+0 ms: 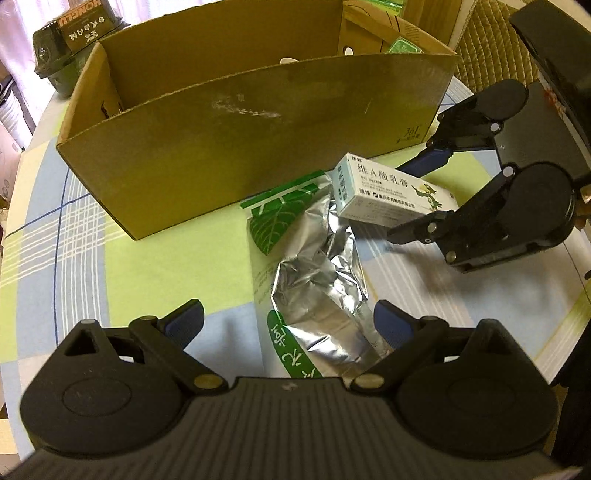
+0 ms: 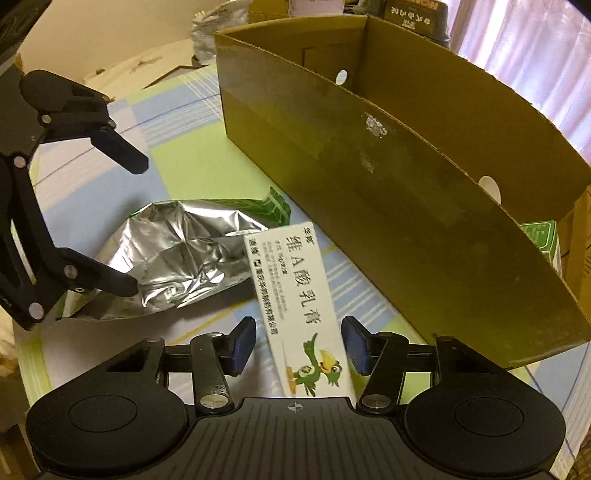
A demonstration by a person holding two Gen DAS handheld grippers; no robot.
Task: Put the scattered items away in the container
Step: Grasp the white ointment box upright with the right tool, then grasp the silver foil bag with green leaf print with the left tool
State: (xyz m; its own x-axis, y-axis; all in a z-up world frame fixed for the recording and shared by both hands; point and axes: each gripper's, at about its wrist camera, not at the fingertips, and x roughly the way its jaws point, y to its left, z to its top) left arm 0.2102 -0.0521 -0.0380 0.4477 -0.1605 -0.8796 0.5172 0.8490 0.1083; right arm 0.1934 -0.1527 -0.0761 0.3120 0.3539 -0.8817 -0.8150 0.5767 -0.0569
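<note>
An open brown cardboard box stands on the checked tablecloth. In front of it lies a crumpled silver foil bag with green print. A white medicine carton with a green bird rests partly on the bag's far end. My left gripper is open, its fingers on either side of the bag's near end. My right gripper is open and straddles the carton, with its blue pads close to the carton's sides.
A dark bowl pack sits beyond the box's far end. A green packet and another carton lie behind the box. The round table's edge curves at the left; a quilted chair back is at the right.
</note>
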